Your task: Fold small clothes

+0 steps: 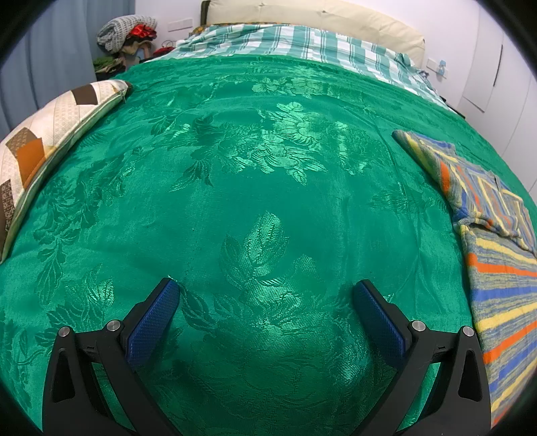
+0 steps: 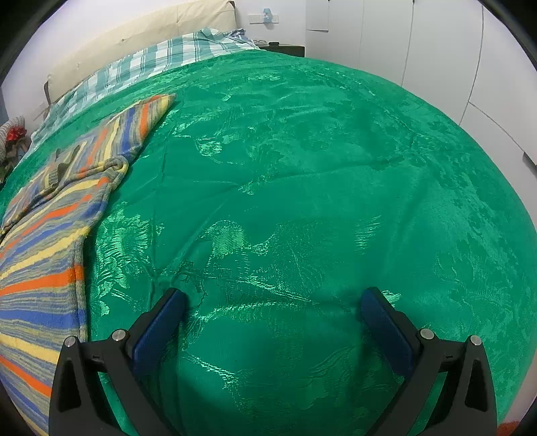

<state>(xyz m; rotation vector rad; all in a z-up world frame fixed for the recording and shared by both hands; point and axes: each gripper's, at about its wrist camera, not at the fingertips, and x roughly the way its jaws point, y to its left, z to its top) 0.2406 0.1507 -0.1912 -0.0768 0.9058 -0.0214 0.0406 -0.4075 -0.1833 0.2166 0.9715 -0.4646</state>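
So both claws are just hanging over the bed here, nothing in either one. The left claw (image 1: 265,285) has its two blue-padded fingers (image 1: 152,322) spread wide apart, and all you see between them is the shiny green bedspread (image 1: 255,161) with its woven leaf and flower pattern. Same deal with the right claw (image 2: 273,295): fingers (image 2: 157,330) wide apart, only green cloth in the gap. The thing to fold is a striped garment (image 1: 496,275), with orange, blue, yellow and grey bands, lying on the bedspread between the two claws. In the left wrist view it sits off to the right edge, and in the right wrist view the same garment (image 2: 43,255) runs down the left side, so neither claw is touching it. It looks partly bunched, with one long piece stretching up toward the head of the bed and a rumpled fold across the middle. Can't really tell what kind of clothing it is from these angles. Up at the top of the bed there's a teal and white checked sheet (image 1: 302,43) and a cream headboard (image 1: 322,16). A patchwork pillow (image 1: 43,147) with brown and orange blocks lies along the left edge of the bed, and a heap of clothes (image 1: 127,37) sits in the far corner by the wall.
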